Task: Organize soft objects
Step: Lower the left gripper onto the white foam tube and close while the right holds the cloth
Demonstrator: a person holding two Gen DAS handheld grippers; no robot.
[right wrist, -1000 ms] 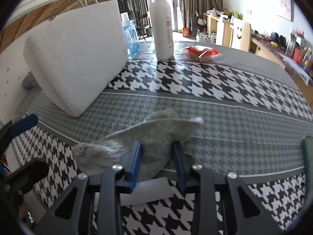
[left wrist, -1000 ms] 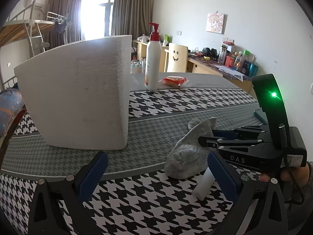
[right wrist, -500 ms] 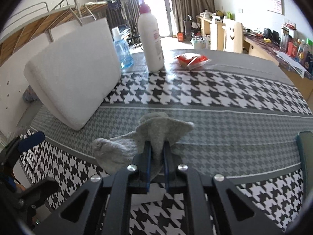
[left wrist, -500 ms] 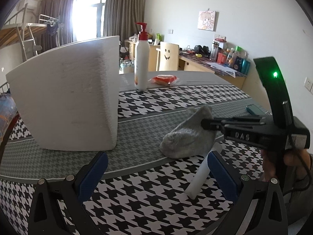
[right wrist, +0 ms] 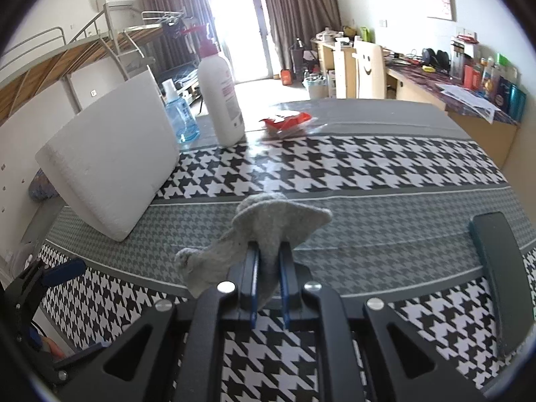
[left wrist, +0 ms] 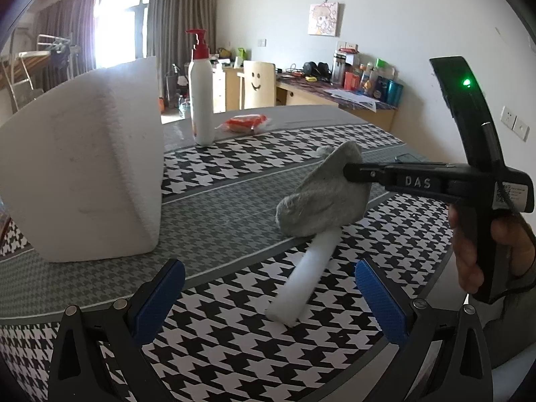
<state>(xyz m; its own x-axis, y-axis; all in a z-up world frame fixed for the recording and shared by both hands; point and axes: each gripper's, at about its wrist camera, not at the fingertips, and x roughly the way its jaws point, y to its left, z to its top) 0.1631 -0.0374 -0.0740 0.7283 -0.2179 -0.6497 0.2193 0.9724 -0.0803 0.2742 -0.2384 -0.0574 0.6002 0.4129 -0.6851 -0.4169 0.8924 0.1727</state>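
My right gripper (right wrist: 268, 251) is shut on a grey sock (right wrist: 268, 231) and holds it lifted above the houndstooth tablecloth. In the left wrist view the sock (left wrist: 321, 201) hangs from the right gripper (left wrist: 348, 171), which reaches in from the right. A white foam stick (left wrist: 305, 278) lies on the table under the sock. My left gripper (left wrist: 268, 298) is open and empty, low at the near table edge, in front of the stick. A large white foam block (left wrist: 83, 181) stands at the left; it also shows in the right wrist view (right wrist: 114, 164).
A white pump bottle (left wrist: 201, 100) and a red snack packet (left wrist: 246, 122) sit at the far side of the table. A blue bottle (right wrist: 179, 114) stands behind the foam block. A dark green object (right wrist: 499, 268) lies at the right edge.
My right gripper closed on the sock and lifted it off the table. The foam stick under it came into fuller view. The left gripper stayed open.
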